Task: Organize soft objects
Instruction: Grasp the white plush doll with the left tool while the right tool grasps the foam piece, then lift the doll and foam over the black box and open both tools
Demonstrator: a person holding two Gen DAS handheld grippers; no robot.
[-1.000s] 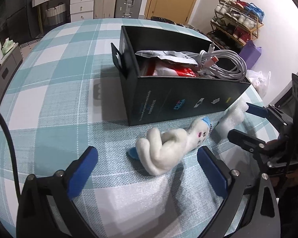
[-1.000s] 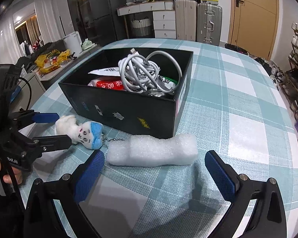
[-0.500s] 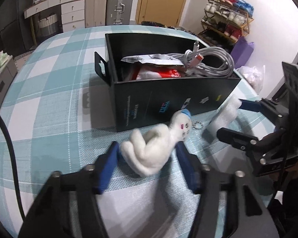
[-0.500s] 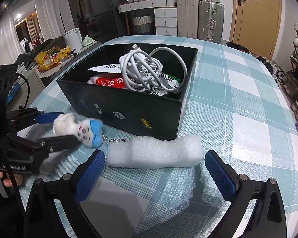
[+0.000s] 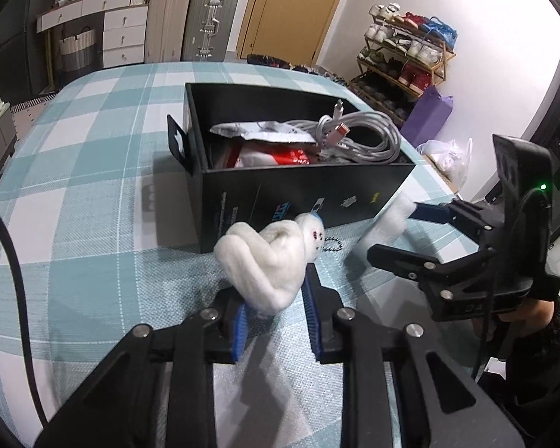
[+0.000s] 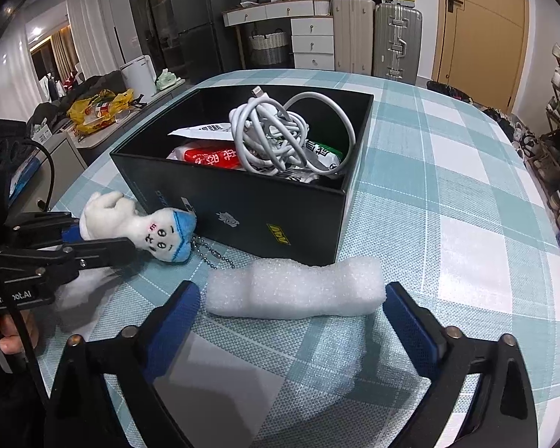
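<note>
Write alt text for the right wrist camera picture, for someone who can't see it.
The right gripper brackets a white foam block on a checked tablecloth, pads not pressing. Left of it, the left gripper clamps a white plush toy before a black box of cables.

The left tool [image 5: 276, 321] has just closed on the white plush toy [image 5: 268, 261], now pinched. The right tool [image 6: 291, 321] narrows slightly around the foam piece [image 6: 295, 283].

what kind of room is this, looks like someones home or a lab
Most likely a lived-in home, around a dining or entry area: a shoe rack full of shoes, suitcases by a wooden door, and a fridge behind the checked tablecloth.
</note>
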